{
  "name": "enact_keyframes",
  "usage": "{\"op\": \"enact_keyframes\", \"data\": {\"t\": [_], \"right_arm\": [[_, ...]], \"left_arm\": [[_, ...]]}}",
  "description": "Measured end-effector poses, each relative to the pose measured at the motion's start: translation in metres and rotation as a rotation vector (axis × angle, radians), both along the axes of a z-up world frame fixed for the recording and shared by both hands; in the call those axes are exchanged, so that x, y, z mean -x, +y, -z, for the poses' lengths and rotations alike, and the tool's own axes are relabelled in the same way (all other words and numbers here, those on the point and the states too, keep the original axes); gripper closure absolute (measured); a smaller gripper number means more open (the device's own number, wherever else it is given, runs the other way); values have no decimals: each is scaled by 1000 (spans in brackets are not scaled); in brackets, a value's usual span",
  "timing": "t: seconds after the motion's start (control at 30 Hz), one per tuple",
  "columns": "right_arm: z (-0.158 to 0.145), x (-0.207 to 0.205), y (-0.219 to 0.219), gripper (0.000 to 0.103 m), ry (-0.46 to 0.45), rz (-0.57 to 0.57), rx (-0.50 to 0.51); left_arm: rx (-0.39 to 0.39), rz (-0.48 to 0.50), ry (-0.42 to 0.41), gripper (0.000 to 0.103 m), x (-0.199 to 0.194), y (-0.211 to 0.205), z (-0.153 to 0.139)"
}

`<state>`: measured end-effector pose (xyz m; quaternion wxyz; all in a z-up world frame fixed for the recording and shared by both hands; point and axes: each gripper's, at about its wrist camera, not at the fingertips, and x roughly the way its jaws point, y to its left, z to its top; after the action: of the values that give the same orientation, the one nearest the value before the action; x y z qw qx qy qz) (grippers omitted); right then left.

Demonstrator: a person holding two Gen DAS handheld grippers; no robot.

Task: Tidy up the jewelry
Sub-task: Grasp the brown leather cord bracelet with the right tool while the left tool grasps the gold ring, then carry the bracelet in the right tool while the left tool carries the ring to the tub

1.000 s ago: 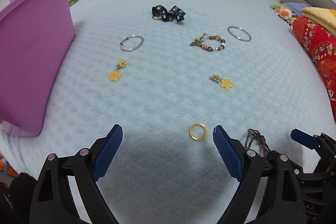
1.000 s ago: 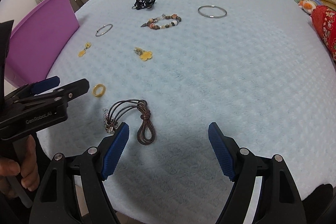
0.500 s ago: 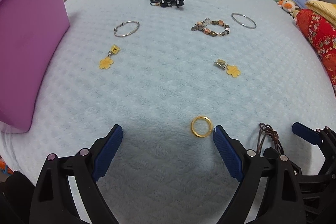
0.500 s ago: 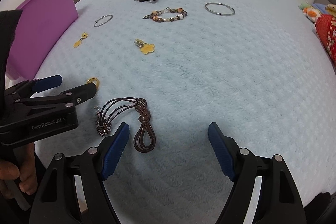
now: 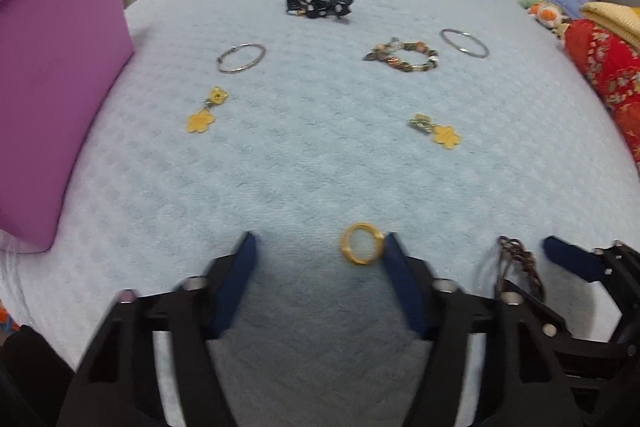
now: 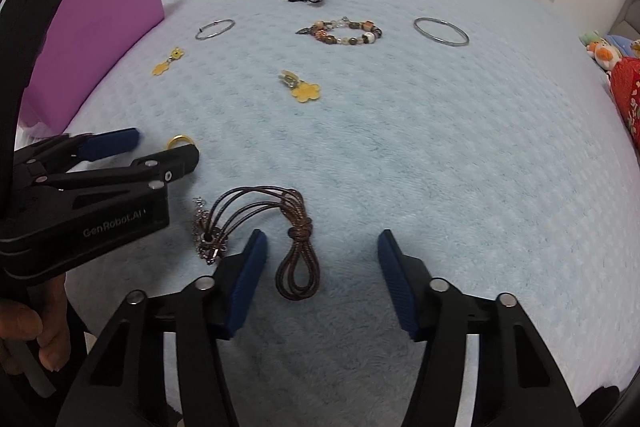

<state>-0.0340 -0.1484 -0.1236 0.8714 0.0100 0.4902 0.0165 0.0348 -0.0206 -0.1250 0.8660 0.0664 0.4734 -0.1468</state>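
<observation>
A gold ring [image 5: 362, 243] lies on the light blue blanket [image 5: 320, 167], between the fingers of my open left gripper [image 5: 318, 267] and touching its right finger; the ring also shows in the right wrist view [image 6: 180, 140]. A brown cord necklace [image 6: 276, 227] lies just in front of my open right gripper [image 6: 322, 267], with its loop between the fingers. Farther off lie two yellow flower charms [image 5: 202, 115] [image 5: 438, 131], two silver bangles [image 5: 241, 58] [image 5: 465, 43], a beaded bracelet [image 5: 404, 57] and a black bow [image 5: 319, 3].
A purple bin [image 5: 52, 67] stands at the left edge of the bed. A red patterned cloth [image 5: 612, 83] and soft toys [image 5: 544, 13] lie at the right edge. My left gripper [image 6: 132, 155] shows at the left of the right wrist view.
Both grippers' jaws have narrowed but stay open. The left gripper has moved forward so the gold ring now lies between its fingers. The right gripper has moved left over the necklace loop.
</observation>
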Motion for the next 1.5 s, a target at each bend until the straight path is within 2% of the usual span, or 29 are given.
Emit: {"op": "enact_keyframes", "data": {"t": [0.1,0.17,0.2,0.3,0.6,0.87,1.17,1.5], "right_arm": [[-2,1,3,68,-3,-16,-2],[-2,1,3,93,-5,-19,-12],[-2,1,2,93,-1,-18,-17],[-2,1,-2,93,-2,-10,-47],[-13,4,-8,93,-27,0,-102],[-38,6,-12,93,-74,3,-155],[-94,-6,-6,93,-175,-23,-190],[-187,-42,28,93,-321,-117,-248]], "left_arm": [[-20,-6,-11,62,1,1,-1],[-12,-22,-9,73,0,6,-2],[-5,-35,-5,83,-1,10,-3],[32,-46,10,82,-2,18,-4],[54,-57,13,82,2,30,-13],[87,-75,-27,82,9,46,-42],[129,-112,-113,82,14,75,-98],[189,-159,-237,82,2,113,-182]]}}
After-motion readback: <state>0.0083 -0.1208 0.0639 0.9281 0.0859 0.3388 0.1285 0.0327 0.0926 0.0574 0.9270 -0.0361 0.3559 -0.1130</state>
